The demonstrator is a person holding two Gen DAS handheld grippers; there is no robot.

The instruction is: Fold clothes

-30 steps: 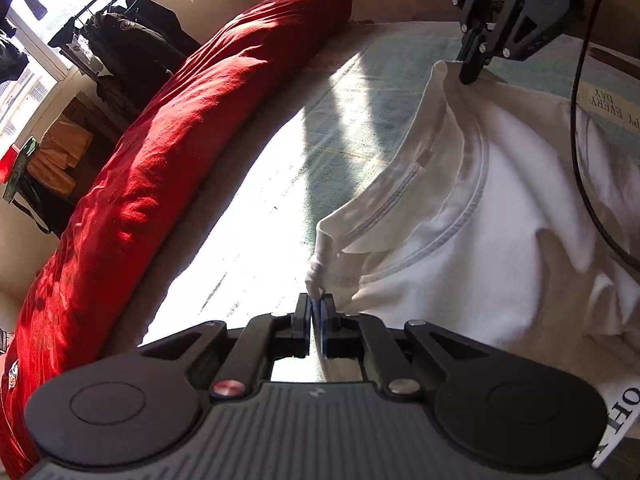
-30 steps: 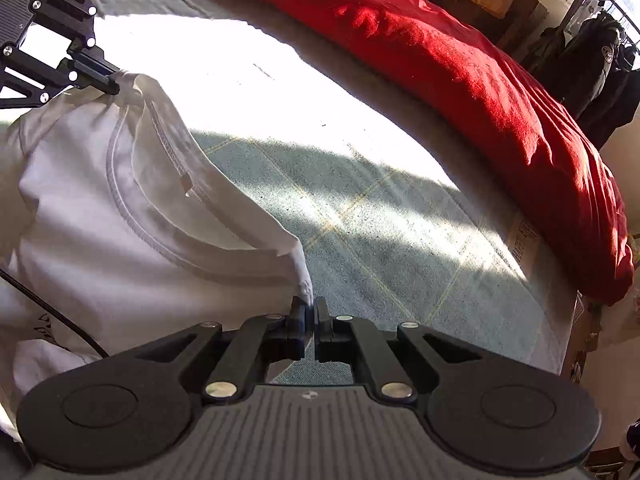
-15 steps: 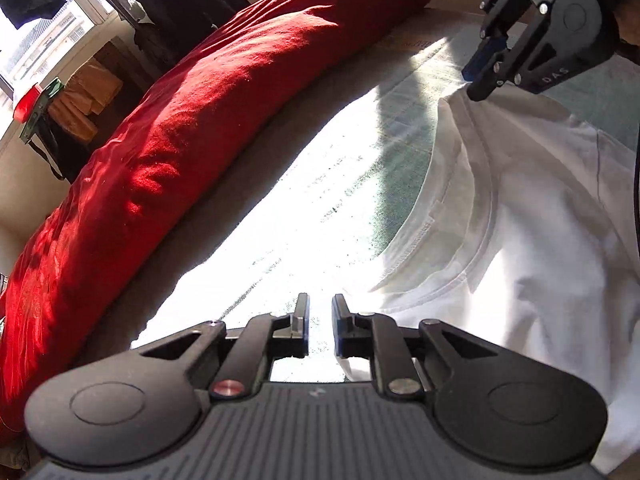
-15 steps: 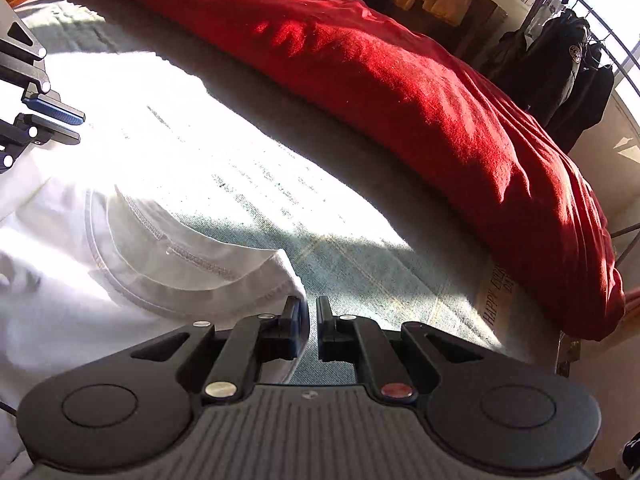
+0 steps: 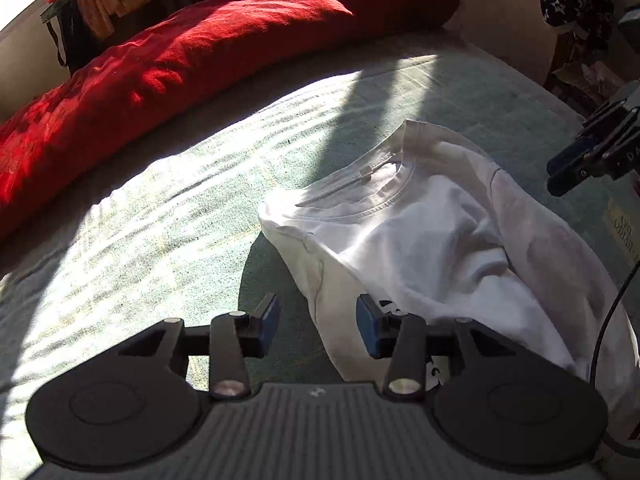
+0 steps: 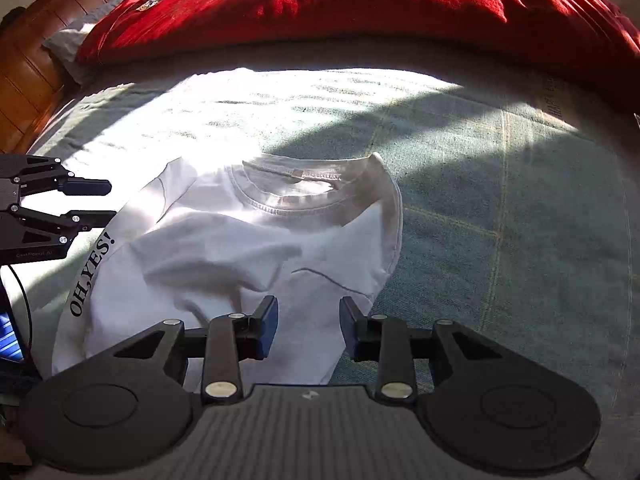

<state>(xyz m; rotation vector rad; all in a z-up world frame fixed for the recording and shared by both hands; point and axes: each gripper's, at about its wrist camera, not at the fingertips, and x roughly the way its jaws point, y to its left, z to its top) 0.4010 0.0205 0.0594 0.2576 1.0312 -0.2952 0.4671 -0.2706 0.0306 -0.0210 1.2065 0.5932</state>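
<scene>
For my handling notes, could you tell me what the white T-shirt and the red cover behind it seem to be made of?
White T-shirt: looks like a soft matte cotton jersey; it slumps in loose folds and has a ribbed, stitched collar.

Red cover: probably a thicker brushed or fleecy fabric over padding; its surface is matte and slightly fuzzy, with puffy creases. The exact fibre cannot be told.

Black left gripper (image 5: 316, 322) and right gripper (image 6: 307, 326) (blue-padded fingers (image 5: 269, 317), silver screws, ribbed bodies).

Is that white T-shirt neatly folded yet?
No. The white T-shirt lies rumpled on the bed, collar up, fabric bunched.
</scene>
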